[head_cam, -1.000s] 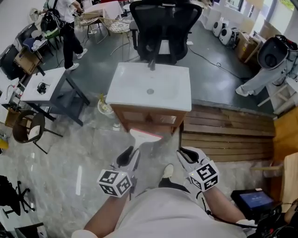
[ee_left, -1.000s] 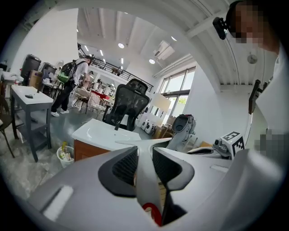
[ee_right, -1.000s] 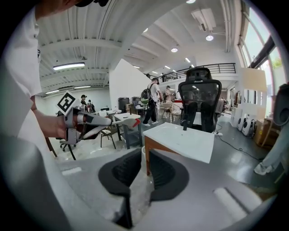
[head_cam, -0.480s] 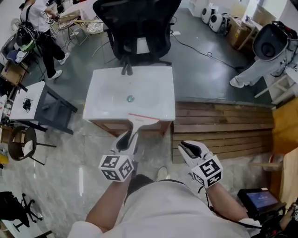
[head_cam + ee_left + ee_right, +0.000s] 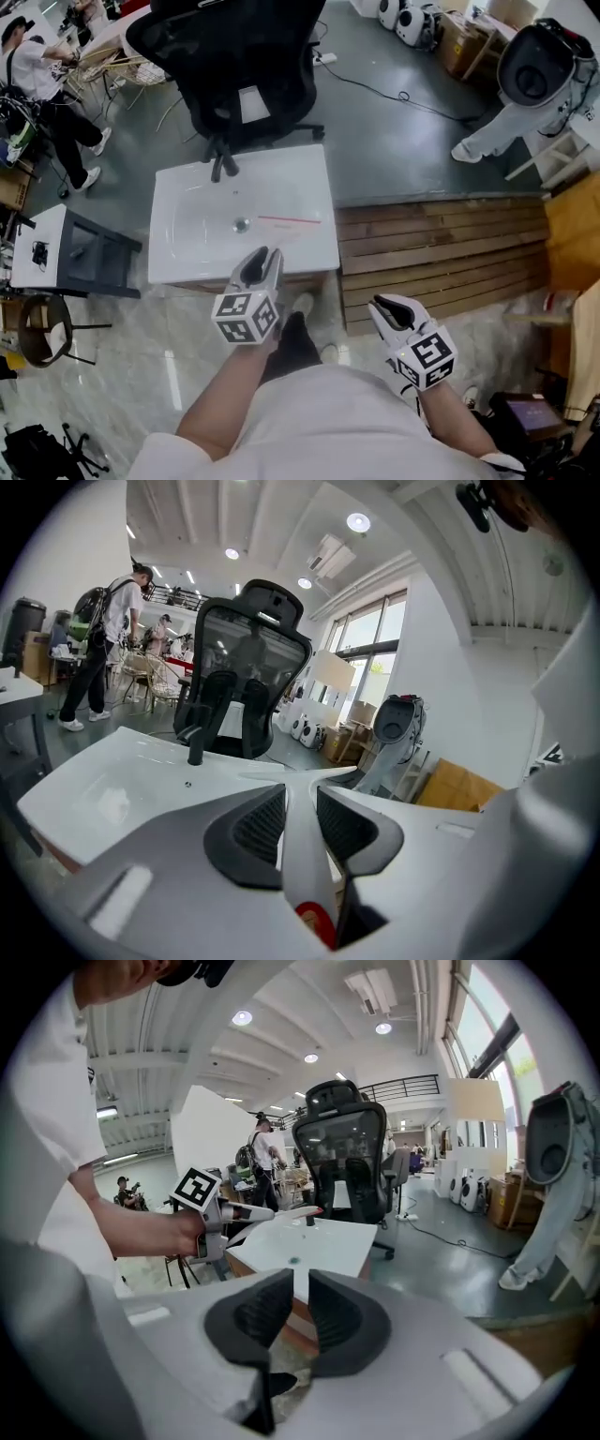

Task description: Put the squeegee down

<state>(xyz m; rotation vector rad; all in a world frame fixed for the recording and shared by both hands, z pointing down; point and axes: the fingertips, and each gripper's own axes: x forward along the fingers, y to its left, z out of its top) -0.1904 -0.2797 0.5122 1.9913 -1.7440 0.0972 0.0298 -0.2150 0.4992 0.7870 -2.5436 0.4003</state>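
Note:
In the head view my left gripper (image 5: 262,255) reaches over the front rim of the white sink (image 5: 187,234), shut on the squeegee's handle. The squeegee (image 5: 289,220) is white with a thin red blade edge, and it hangs over the basin right of the drain. Seen from the left gripper view, the handle (image 5: 300,855) stands pinched between the two black pads, the blade spreading beyond them. My right gripper (image 5: 389,306) hangs lower right, clear of the sink, jaws a narrow gap apart with nothing between (image 5: 302,1302). It looks toward the left gripper (image 5: 220,1215) and sink (image 5: 328,1241).
A black faucet (image 5: 223,164) stands at the sink's back edge, with a black office chair (image 5: 239,75) behind it. Wooden planks (image 5: 441,253) lie to the right. A small white table (image 5: 42,248) and a person (image 5: 37,75) are at the left.
The left gripper has carried the squeegee forward, from in front of the cabinet to over the basin. The right gripper has come forward too, staying lower right.

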